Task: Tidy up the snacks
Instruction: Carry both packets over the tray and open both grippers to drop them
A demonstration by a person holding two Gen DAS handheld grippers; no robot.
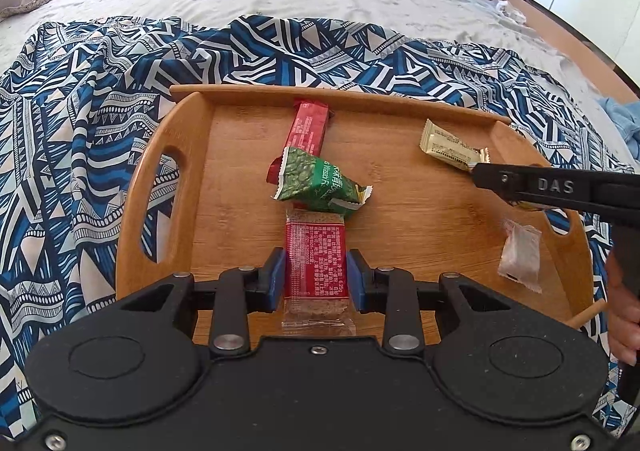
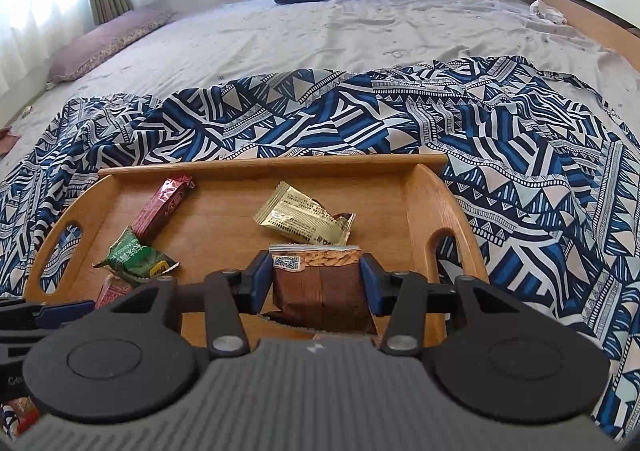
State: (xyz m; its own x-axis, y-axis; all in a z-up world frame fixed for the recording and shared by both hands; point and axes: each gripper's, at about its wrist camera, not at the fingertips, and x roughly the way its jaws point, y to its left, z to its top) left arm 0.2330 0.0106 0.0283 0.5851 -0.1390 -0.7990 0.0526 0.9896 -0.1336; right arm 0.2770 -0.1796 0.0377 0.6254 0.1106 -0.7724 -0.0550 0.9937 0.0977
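Both wrist cameras sit low and close over the near edge of the wooden tray, facing 12 o'clock across the patterned cloth toward the pillows, the left view from 7 o'clock, the right from 5 o'clock, sharing tray, cloth and bed.

On the wooden tray, a dark red bar lay lengthwise against the far edge, a crumpled green packet overlapping its near end. A red-and-clear wafer pack lay toward the near edge, a gold packet near the far right corner, and a small clear sachet by the right edge. A brown nut pack sat above the near right part.
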